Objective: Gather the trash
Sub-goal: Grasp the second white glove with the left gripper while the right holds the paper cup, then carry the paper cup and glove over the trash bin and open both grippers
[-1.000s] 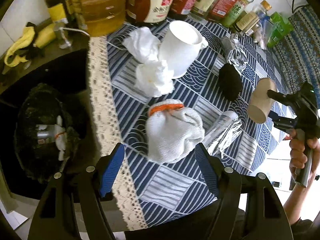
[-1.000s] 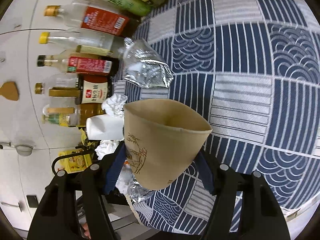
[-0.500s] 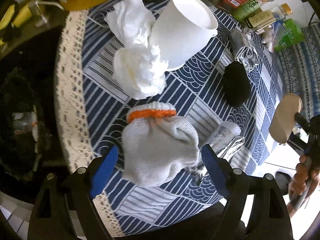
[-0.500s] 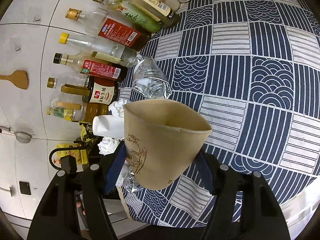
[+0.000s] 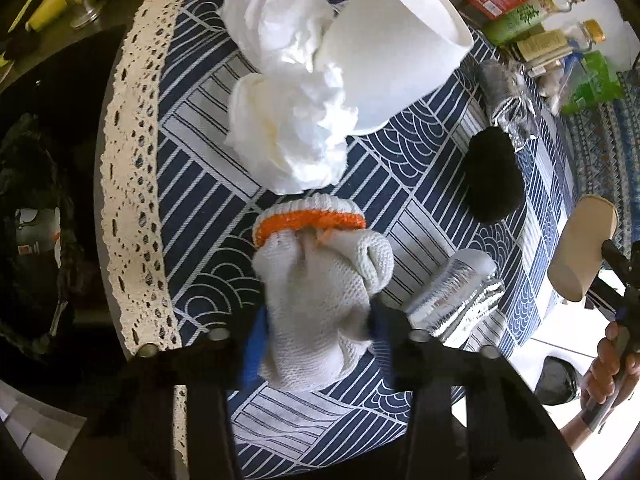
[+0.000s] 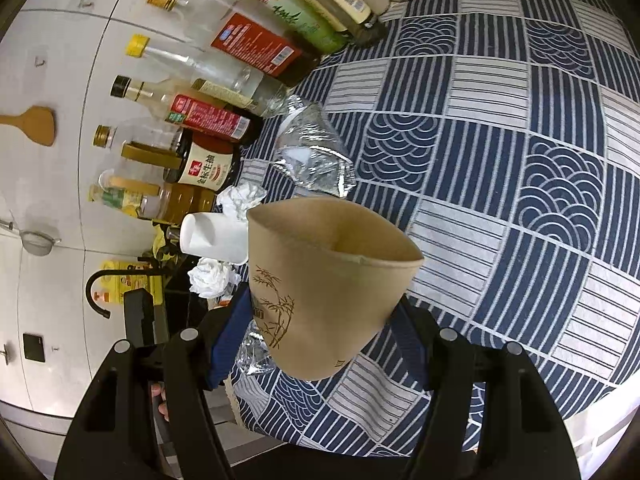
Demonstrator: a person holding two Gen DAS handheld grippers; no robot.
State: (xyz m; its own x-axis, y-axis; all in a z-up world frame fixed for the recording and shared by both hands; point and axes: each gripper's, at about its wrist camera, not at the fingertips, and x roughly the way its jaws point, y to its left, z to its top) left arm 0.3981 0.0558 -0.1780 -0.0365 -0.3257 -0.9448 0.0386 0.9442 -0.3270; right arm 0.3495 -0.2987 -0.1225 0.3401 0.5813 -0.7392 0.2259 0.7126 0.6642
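My left gripper [image 5: 316, 328] is shut on a white knit glove with an orange cuff [image 5: 320, 280] that lies on the blue patterned tablecloth [image 5: 200, 184]. Beyond it lie crumpled white tissues [image 5: 288, 120], a tipped white paper cup [image 5: 392, 56], a black lump [image 5: 494, 176] and crushed foil wrappers [image 5: 456, 296]. My right gripper [image 6: 316, 340] is shut on a squashed brown paper cup [image 6: 320, 288] and holds it above the table; it also shows in the left wrist view [image 5: 580, 252].
A black bin with a dark liner [image 5: 36, 240] stands below the table's lace edge [image 5: 132, 200] on the left. Sauce and oil bottles [image 6: 208, 120] line the wall side. Another foil wrapper [image 6: 316, 160] lies near them.
My left gripper moved forward over the glove and closed on it. My right gripper, still holding the brown cup, drew back from the table.
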